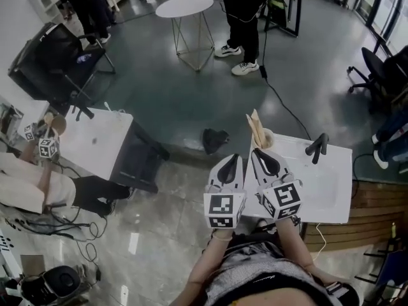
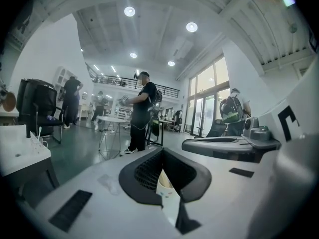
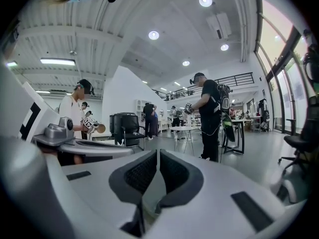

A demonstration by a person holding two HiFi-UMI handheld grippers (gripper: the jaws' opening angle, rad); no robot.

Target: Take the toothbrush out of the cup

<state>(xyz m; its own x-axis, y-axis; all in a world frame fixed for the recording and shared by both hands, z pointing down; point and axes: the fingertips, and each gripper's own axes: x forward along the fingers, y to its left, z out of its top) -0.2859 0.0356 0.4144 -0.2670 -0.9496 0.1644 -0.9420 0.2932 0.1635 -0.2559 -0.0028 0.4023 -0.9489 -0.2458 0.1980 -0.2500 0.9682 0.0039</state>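
A pale cup (image 1: pixel 266 138) stands at the left end of a white sink counter (image 1: pixel 331 190). Tan toothbrush handles (image 1: pixel 254 127) stick up out of the cup. My right gripper (image 1: pixel 258 153) is shut and empty, its tip just short of the cup. Beside it, my left gripper (image 1: pixel 233 160) hangs off the counter's left edge, shut too. In the left gripper view the pads meet at the tip (image 2: pixel 161 153), and a white dotted cup (image 2: pixel 166 185) shows through the gap below them. Only a thin slit shows between the pads (image 3: pixel 157 156) in the right gripper view.
A black faucet (image 1: pixel 317 146) rises on the counter to the right of the cup. A dark bag (image 1: pixel 215 139) lies on the floor ahead. A white table (image 1: pixel 95 139) stands to the left and a round table (image 1: pixel 185 6) farther off. Other people stand around.
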